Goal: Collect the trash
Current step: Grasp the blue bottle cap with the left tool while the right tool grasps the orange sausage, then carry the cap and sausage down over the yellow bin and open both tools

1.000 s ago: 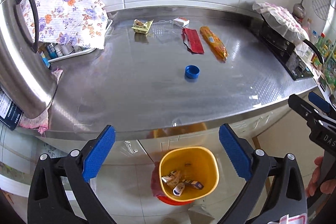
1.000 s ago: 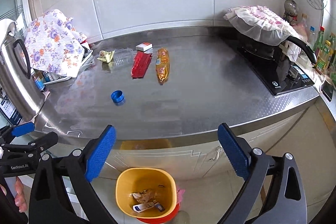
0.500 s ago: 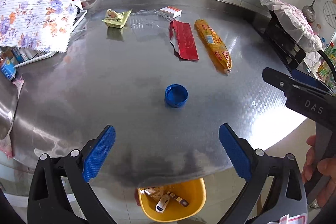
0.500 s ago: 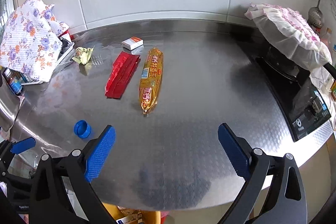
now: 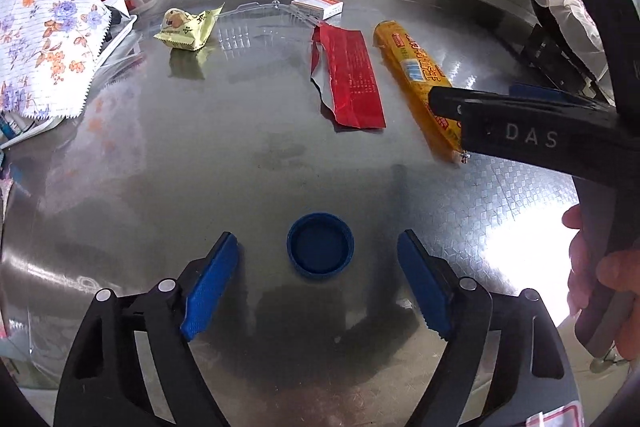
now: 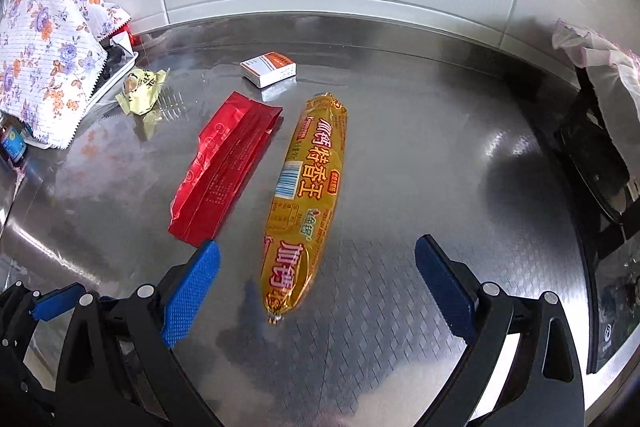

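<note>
1. Closing on the blue bottle cap [image 5: 320,246], the left gripper [image 5: 318,287]; pads not yet touching it, cap lying between the blue fingertips [image 5: 212,287], open side up, on the steel counter [image 5: 240,167].
2. Judged as the pick-up step of trash collection; next called for: a lower, squarer pinch across the cap's ribbed rim, then a lift.
3. Cap: round, shallow, hard plastic, short-walled; likely to skid on polished steel if pinched off-centre.
4. Spread wide, the right gripper [image 6: 318,285], nothing pressed; poised over the near end of the yellow sausage pack [image 6: 306,203], which lay between its fingers, closer to the left pad.
5. Sausage pack: long, cylindrical, glossy film, clipped at the tip; firm-looking, likely slippery.
6. Just left of that pack and ahead of the right tool, a red foil wrapper [image 6: 224,175]: flat, creased, torn open, light.
7. Farther ahead, a small white-and-orange carton [image 6: 270,68], boxy and rigid; farther left, a crumpled pale-yellow snack wrapper [image 6: 142,91].
8. Far left of both tools, a floral cloth [image 6: 44,47] draped over a rack; at far right, a black stove [image 6: 600,167] partly under a frilled cover.
9. Counter: brushed metal, reflective, embossed with a diamond pattern toward the near right.
</note>
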A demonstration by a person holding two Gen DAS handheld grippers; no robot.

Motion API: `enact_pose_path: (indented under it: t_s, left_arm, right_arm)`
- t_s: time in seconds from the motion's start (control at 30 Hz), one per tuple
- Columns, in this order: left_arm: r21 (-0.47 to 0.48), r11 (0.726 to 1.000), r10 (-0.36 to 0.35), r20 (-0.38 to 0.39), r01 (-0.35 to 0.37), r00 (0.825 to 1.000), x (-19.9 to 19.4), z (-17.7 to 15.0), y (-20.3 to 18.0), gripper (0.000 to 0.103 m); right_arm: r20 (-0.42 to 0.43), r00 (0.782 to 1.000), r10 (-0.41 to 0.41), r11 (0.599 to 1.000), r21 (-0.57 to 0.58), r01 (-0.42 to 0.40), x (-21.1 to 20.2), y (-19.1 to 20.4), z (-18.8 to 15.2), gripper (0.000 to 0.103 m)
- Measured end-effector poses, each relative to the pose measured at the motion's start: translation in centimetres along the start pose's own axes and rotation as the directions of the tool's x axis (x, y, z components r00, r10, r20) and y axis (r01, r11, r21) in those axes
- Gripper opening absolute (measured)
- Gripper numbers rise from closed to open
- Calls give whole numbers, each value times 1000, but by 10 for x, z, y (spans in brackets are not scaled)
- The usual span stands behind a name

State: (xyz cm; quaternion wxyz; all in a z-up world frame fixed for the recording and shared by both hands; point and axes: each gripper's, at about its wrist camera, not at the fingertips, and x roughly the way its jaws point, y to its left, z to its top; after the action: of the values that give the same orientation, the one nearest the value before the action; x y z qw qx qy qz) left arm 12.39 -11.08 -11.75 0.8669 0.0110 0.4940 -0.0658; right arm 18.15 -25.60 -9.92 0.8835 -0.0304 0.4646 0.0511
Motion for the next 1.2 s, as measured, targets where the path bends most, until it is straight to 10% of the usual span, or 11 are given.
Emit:
enact_pose_path:
  t_s: [0.3,0.57,1.2]
  left_arm:
    - [42,997,58,25,-59,998,7,9,-3,69]
    - [15,999,48,11,-49,999,8,20,10,1]
    - [18,1000,3,46,-4,999,-9,22,15,1]
  right_arm:
    - [-42,999,24,999,-37,-25,27,-2,6,61]
    - [-32,998,61,998,-7,-61,20,-8,4,22]
    - [-2,997,75,997,35,-75,-12,-15,-9,17]
